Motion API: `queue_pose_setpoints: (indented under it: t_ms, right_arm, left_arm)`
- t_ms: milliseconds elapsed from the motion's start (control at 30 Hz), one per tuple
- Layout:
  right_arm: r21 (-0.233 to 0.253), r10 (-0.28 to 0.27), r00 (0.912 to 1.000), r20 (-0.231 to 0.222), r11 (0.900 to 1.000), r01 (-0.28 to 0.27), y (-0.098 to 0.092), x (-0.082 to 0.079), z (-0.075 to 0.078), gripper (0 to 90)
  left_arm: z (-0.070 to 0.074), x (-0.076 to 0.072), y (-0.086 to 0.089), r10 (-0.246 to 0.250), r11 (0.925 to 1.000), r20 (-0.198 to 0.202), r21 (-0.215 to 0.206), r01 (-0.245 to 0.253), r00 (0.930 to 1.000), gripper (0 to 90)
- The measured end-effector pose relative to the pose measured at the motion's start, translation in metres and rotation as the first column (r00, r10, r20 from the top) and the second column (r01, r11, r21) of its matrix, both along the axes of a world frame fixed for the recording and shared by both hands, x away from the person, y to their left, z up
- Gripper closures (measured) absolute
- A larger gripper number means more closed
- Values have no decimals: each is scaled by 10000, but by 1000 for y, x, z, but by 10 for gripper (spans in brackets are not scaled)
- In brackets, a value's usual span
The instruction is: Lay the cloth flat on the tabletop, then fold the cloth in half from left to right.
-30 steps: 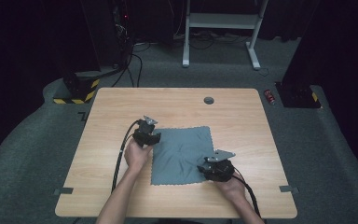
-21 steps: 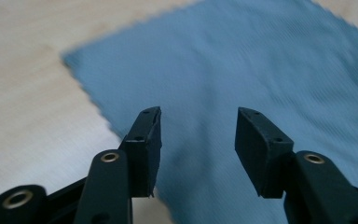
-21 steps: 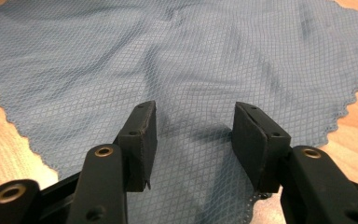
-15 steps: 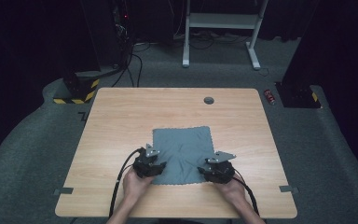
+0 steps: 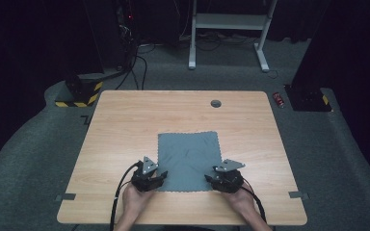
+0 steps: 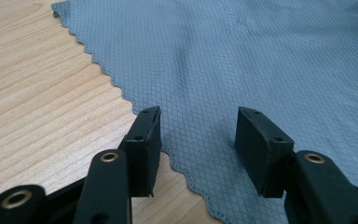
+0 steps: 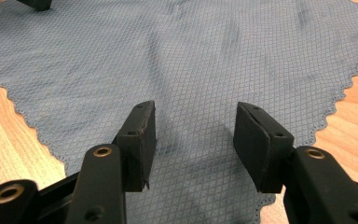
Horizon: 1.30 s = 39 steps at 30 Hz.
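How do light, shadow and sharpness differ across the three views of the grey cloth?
High view: the table is lit, its surroundings nearly black, and the cloth is sharp. Left gripper view: the cloth's weave is crisp and evenly lit, with soft shadows under the left gripper. Right gripper view: darker shadow patches lie beneath the right gripper.

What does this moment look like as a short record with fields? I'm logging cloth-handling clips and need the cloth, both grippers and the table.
cloth: grey cloth with scalloped edges, lying flat and spread on the table
table: light wooden table
left gripper: left gripper open, fingers over the cloth's near left corner
right gripper: right gripper open, fingers over the cloth's near right corner
grip: neither gripper is closed on the cloth
other: small dark round fitting near the table's far edge
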State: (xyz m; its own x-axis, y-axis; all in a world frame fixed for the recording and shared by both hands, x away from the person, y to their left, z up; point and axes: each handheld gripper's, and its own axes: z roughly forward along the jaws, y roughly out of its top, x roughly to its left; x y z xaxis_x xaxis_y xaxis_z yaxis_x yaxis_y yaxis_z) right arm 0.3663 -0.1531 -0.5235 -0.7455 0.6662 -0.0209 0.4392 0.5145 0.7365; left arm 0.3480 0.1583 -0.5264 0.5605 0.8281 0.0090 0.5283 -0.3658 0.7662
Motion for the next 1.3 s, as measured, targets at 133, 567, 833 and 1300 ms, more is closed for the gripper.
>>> queue_pose_setpoints:
  t_ms: [133,567,833,1300]
  right_arm:
    - [-13,-36,10000,-8,10000,36,0,-2,0,487]
    - [-12,221,9997,-54,9998,-221,0,0,0,451]
    - [-103,-44,9995,-307,9999,40,5,1,4,498]
    - [-140,949,9954,-133,9954,-951,36,-2,13,581]
  left_arm:
    - [0,-1,0,-2,10000,10,13,2,10000,505]
    - [0,0,1,424,9991,-137,-23,-425,9990,411]
    - [0,1,2,388,9991,-226,-156,-392,9990,373]
    - [16,23,12,397,9965,-541,-712,-435,9977,408]
